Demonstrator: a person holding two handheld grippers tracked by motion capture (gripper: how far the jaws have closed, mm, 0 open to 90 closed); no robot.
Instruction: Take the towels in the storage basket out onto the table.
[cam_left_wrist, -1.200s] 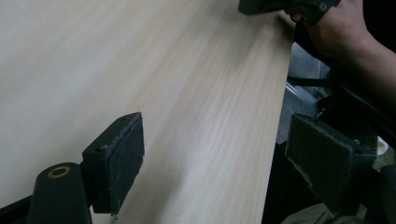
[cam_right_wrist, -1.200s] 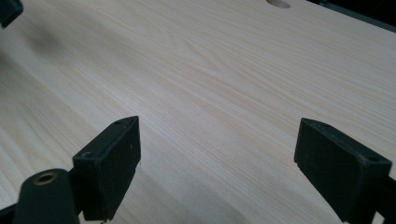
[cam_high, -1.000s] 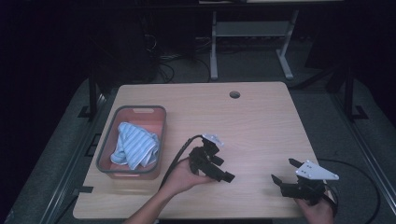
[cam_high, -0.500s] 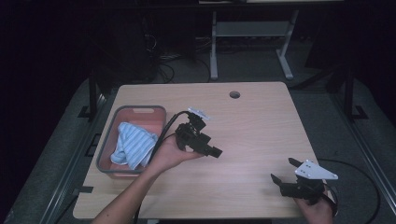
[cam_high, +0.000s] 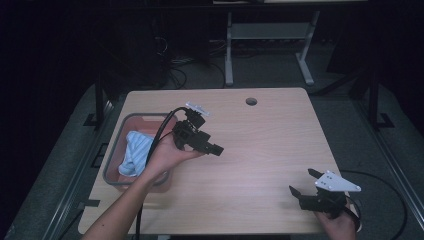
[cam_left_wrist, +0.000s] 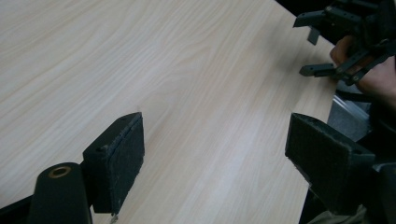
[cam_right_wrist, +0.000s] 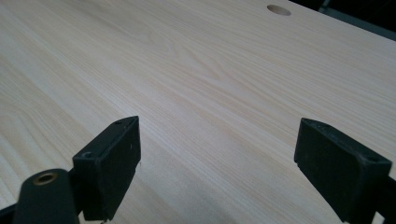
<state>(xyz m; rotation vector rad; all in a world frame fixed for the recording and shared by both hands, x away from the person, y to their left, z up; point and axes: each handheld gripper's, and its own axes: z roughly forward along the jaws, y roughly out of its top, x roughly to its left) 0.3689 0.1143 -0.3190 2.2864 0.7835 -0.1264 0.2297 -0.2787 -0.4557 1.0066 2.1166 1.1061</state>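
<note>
A light-blue striped cloth (cam_high: 134, 150) lies bunched in a grey-rimmed bin with a red inside (cam_high: 116, 145) at the table's left. My left gripper (cam_high: 210, 142) hangs just right of the bin, held up in the person's left hand (cam_high: 162, 157), jaws pointing right. In the left gripper view it (cam_left_wrist: 215, 144) stands open over bare wood with nothing between the pads. My right gripper (cam_high: 302, 181) rests near the front right corner, open and empty, and it (cam_right_wrist: 217, 140) faces the bare tabletop. The right gripper (cam_left_wrist: 336, 42) is also seen far off in the left gripper view.
The wooden table (cam_high: 260, 145) has a round cable hole (cam_high: 251, 101) near its far edge, and that hole (cam_right_wrist: 279, 10) lies ahead in the right gripper view. A metal stand (cam_high: 265, 45) and cables sit on the dark floor beyond. A cable (cam_high: 160, 135) trails from the left gripper.
My left gripper has moved from the front middle of the table back and left, up beside the bin. The right gripper has stayed put.
</note>
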